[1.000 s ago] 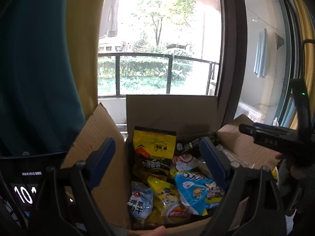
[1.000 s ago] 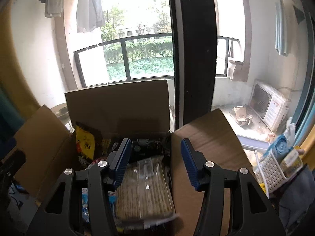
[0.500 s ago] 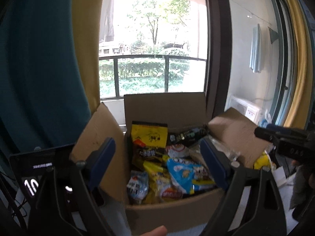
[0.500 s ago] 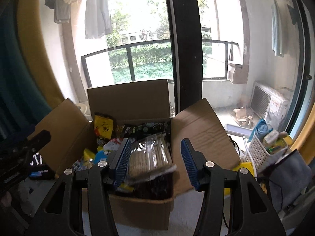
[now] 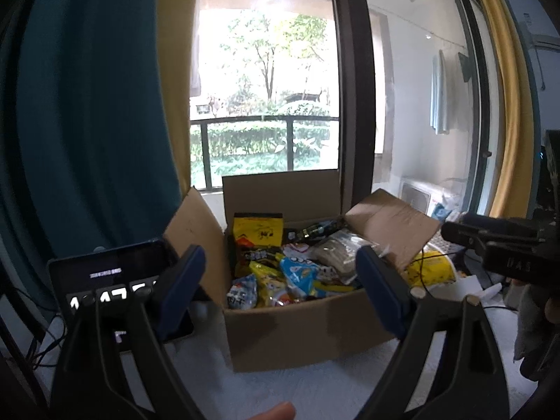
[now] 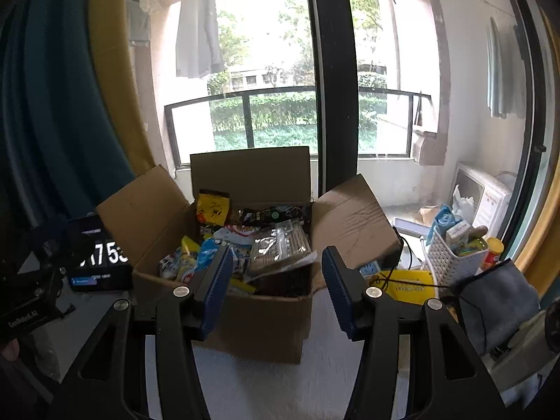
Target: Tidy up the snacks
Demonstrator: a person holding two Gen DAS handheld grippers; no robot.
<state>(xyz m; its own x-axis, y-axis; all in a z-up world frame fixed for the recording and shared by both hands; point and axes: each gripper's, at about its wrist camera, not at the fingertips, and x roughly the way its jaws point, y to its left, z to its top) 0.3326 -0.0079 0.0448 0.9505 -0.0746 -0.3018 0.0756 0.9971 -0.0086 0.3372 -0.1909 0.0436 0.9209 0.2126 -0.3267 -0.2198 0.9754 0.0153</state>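
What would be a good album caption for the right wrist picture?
Open hand-held gripper facing a cardboard box full of snack packets, with a balcony window behind.

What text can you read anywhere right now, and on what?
"17 53": tablet screen, cut off by the box flap.
"GenRobot.AI": left gripper body.
"DAS": right gripper body.
Snack bag print, yellow packet print and small tablet lines: too blurred to read.

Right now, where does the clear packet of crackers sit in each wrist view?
Left wrist: clear cracker packet lies at the right side of the cardboard box, just left of the right fingertip.
Right wrist: same packet is centre frame, between the fingertips.
Shared landmark: the upright yellow bag at the box's back left.
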